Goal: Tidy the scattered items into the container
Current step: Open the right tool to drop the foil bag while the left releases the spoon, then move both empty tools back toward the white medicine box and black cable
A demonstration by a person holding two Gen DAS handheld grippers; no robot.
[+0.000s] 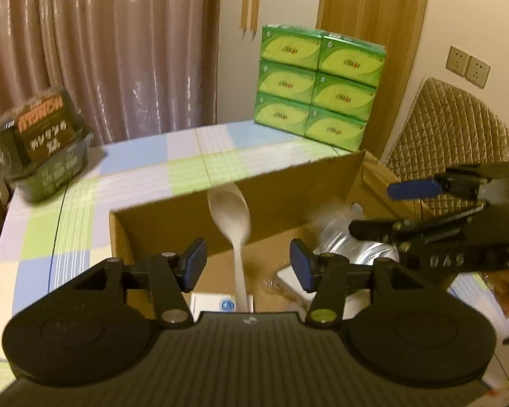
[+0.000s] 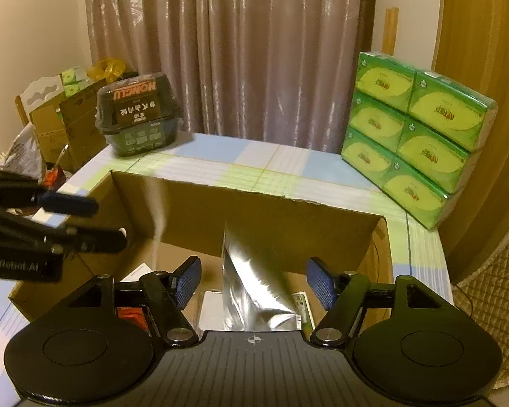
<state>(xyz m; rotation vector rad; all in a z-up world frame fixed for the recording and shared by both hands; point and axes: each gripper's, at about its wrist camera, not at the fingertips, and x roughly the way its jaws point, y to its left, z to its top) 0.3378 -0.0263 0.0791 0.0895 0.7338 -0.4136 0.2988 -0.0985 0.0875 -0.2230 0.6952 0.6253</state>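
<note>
Both grippers hang over an open cardboard box (image 1: 288, 183) that stands on a checked tablecloth (image 1: 135, 162). The left gripper (image 1: 247, 264) has its blue pads apart; a white spoon (image 1: 232, 217) stands between them over the box, blurred, and neither pad presses on it. The right gripper (image 2: 252, 283) is also spread, with a silver foil pouch (image 2: 251, 288) between the pads, its lower end among small packets on the box floor; the pads do not touch it. Only the left view shows the spoon clearly; in the right view it is just a pale streak. Only the right view shows cardboard boxes (image 2: 68, 125) piled beside the table. On the table's far side a dark tub (image 2: 139, 118) reads "HONGLU" upside down, and six green tissue packs (image 2: 414, 135) are stacked against the wall. The side of the left gripper reads "GenRobot.AI", partly cut.
</note>
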